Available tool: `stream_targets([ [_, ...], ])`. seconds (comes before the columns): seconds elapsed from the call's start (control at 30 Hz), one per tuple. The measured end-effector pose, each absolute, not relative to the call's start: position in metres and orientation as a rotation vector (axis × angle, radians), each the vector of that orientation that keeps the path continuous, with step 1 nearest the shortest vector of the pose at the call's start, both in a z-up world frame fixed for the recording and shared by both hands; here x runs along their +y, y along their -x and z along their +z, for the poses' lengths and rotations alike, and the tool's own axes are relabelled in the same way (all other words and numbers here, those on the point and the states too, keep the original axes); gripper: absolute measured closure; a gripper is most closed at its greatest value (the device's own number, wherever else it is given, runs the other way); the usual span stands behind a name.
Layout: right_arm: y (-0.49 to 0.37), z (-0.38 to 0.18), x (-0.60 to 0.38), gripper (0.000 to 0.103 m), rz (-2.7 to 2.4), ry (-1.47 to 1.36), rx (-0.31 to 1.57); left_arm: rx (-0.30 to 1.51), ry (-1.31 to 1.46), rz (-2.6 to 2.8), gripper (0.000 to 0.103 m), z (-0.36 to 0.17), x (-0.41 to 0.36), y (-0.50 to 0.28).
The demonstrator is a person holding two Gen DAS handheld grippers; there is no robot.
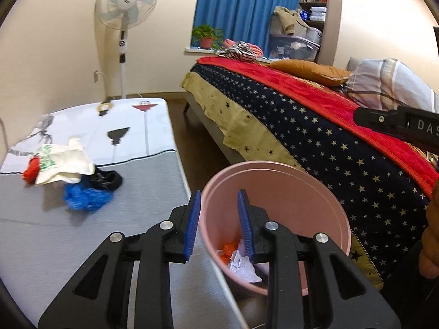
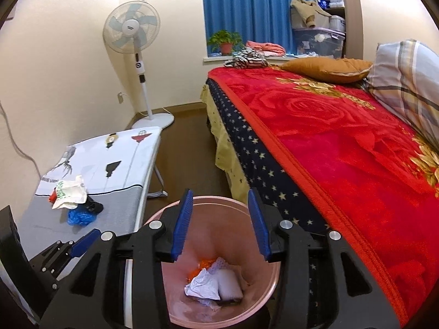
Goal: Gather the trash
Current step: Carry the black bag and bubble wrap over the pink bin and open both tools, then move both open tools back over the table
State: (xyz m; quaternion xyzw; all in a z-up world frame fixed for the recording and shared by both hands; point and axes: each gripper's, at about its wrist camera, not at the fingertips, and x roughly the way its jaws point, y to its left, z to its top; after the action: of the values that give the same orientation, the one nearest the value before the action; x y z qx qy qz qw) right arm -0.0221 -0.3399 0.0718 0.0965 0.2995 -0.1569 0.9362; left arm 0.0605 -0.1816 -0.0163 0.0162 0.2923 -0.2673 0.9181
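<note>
A pink bin (image 1: 315, 192) (image 2: 263, 290) stands on the floor between a low table and the bed. It holds crumpled white paper (image 2: 203, 285) and orange scraps (image 1: 229, 249). On the table lies a trash pile: a white bag (image 1: 63, 164) (image 2: 70, 193), a red piece (image 1: 30, 171), a black piece (image 1: 108, 179) and a blue plastic wad (image 1: 85, 197) (image 2: 81, 217). My left gripper (image 1: 219, 219) is open and empty at the bin's left rim. My right gripper (image 2: 221, 224) is open and empty above the bin's mouth.
The low table (image 1: 41, 233) (image 2: 131, 159) sits left, with a printed white cloth. A bed with a red blanket (image 2: 343, 150) fills the right. A standing fan (image 1: 124, 13) is at the far wall. Brown floor (image 2: 186, 150) runs between table and bed.
</note>
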Motion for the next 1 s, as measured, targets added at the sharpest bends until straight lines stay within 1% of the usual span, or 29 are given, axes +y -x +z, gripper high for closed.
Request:
stream_targets([
  [0.3,0.021,0.077,-0.311,0.06,-0.234,-0.215,0.581,0.568,0.005,-0.458,0.075,-0.006,-0.133,-0.059],
  [0.6,-0.001,0.068,-0.273,0.065,-0.128,-0.194,0.574,0.558,0.07,-0.349,0.075,-0.001,-0.08,-0.066],
  [0.87,-0.032,0.048,-0.237,0.073,-0.019,-0.194,0.598,0.547,0.111,-0.247,0.075,-0.003,-0.05,-0.076],
  [1.0,-0.047,0.04,-0.223,0.074,0.018,-0.201,0.605,0.542,0.129,-0.212,0.075,-0.005,-0.041,-0.082],
])
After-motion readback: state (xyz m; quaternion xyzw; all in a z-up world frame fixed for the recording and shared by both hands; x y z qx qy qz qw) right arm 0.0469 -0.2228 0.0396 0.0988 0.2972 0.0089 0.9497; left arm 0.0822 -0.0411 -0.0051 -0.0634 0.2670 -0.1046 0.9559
